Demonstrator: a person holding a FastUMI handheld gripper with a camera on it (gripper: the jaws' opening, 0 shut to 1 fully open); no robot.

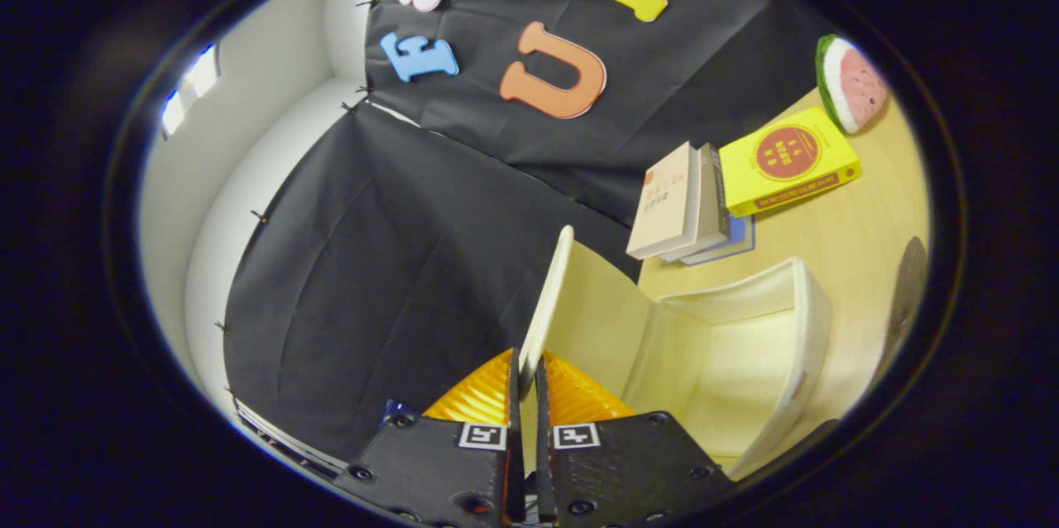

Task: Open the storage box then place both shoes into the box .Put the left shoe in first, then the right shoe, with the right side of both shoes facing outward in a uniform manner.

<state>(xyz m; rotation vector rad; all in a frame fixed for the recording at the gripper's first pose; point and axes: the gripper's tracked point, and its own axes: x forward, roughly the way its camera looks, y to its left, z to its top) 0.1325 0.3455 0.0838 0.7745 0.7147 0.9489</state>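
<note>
Between my gripper (526,371) fingers sits the thin edge of the storage box's lid (546,304), both fingers nearly closed and pressing on it, with the lid swung up and the cream storage box (794,321) gaping empty just beside it on the wooden table (836,222). I judge the opening step is nearly done; next I must let go and fetch the left shoe. Beyond the box lie stacked books (691,209), a yellow book (786,160) and a watermelon-slice toy (852,85), well apart, leaving room.

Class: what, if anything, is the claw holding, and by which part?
The claw is shut on the storage box's lid, pinching its thin free edge between both fingers.
</note>
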